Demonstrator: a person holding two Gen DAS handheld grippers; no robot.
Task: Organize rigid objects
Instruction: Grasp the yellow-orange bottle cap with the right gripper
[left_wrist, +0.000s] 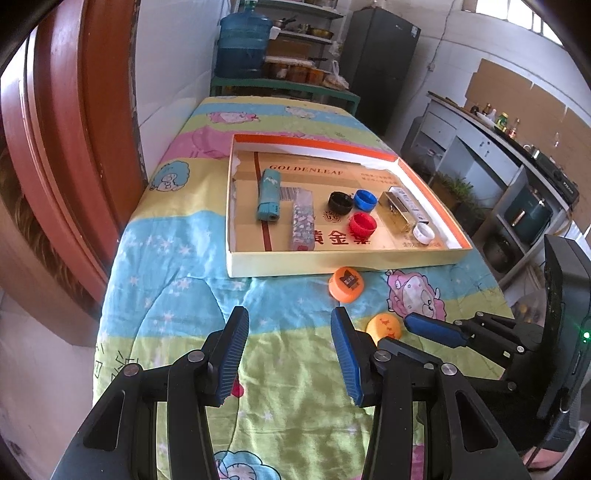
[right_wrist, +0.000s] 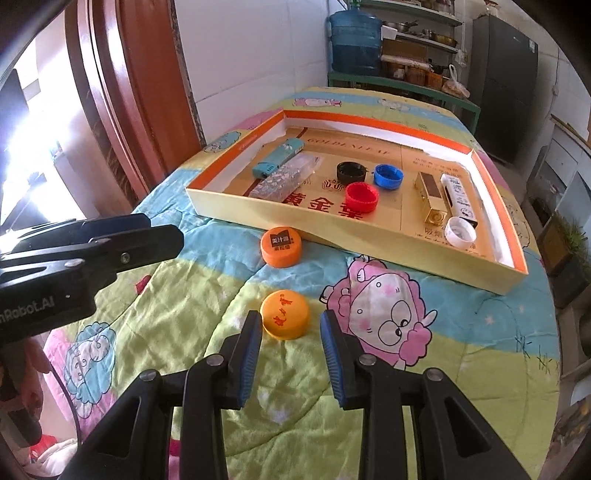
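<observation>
A shallow cardboard tray (left_wrist: 332, 262) (right_wrist: 369, 243) holds a teal lighter (left_wrist: 268, 195), a patterned lighter (left_wrist: 303, 219), black (left_wrist: 340, 202), blue (left_wrist: 365, 199), red (left_wrist: 362, 224) and white (left_wrist: 423, 233) caps and a gold box (left_wrist: 397, 210). Two orange caps lie on the quilt: a darker one (right_wrist: 280, 246) (left_wrist: 346, 284) by the tray, a lighter one (right_wrist: 284, 314) (left_wrist: 384, 326) nearer. My right gripper (right_wrist: 290, 345) is open, its fingertips on either side of the lighter cap's near edge. My left gripper (left_wrist: 290, 347) is open and empty over the quilt.
A cartoon quilt (left_wrist: 177, 295) covers the table. A wooden door frame (left_wrist: 66, 147) stands at the left. A blue water jug (left_wrist: 242, 40), shelves and a dark fridge (left_wrist: 380, 55) stand behind. A counter (left_wrist: 498, 155) runs along the right.
</observation>
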